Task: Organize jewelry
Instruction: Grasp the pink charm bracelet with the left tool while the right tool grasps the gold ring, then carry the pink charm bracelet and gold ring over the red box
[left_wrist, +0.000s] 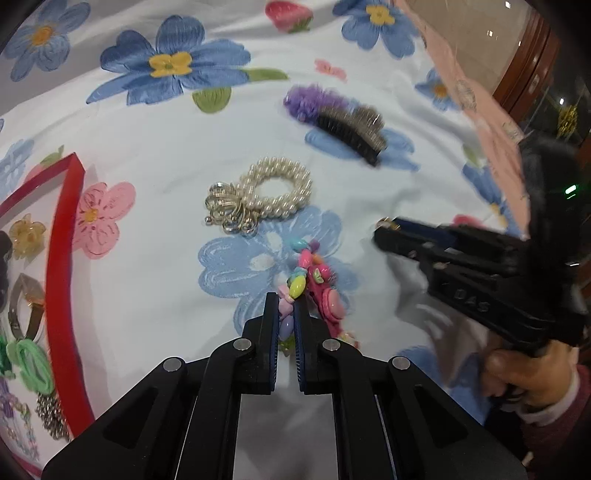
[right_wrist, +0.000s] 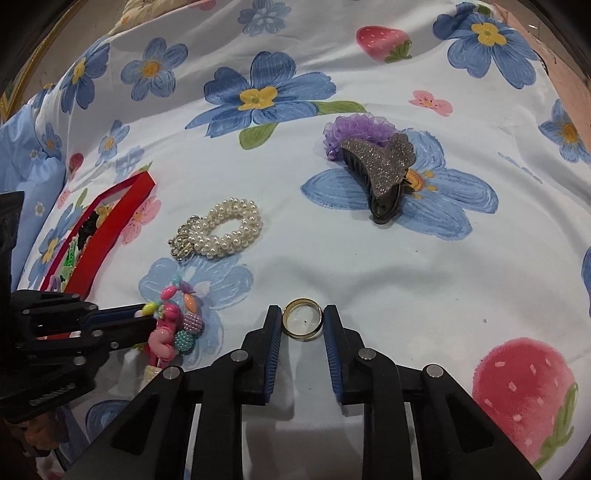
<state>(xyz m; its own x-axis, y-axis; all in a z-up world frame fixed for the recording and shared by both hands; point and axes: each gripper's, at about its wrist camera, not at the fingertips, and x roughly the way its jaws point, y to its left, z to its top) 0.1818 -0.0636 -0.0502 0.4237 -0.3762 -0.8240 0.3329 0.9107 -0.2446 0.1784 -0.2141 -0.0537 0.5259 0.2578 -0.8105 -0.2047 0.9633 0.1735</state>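
surface: floral cloth (right_wrist: 295, 258) | on it: pearl bracelet (right_wrist: 221, 232), claw clip (right_wrist: 384, 177), gold ring (right_wrist: 303, 318), red tray (right_wrist: 110, 229)

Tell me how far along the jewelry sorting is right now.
Done: several pieces already lie in the red-rimmed tray. In hand: the left gripper is shut on the colourful beaded bracelet; the right gripper brackets the gold ring, fingers not clearly pressing. Left: the pearl bracelet, glittery claw clip and purple ruffled scrunchie.
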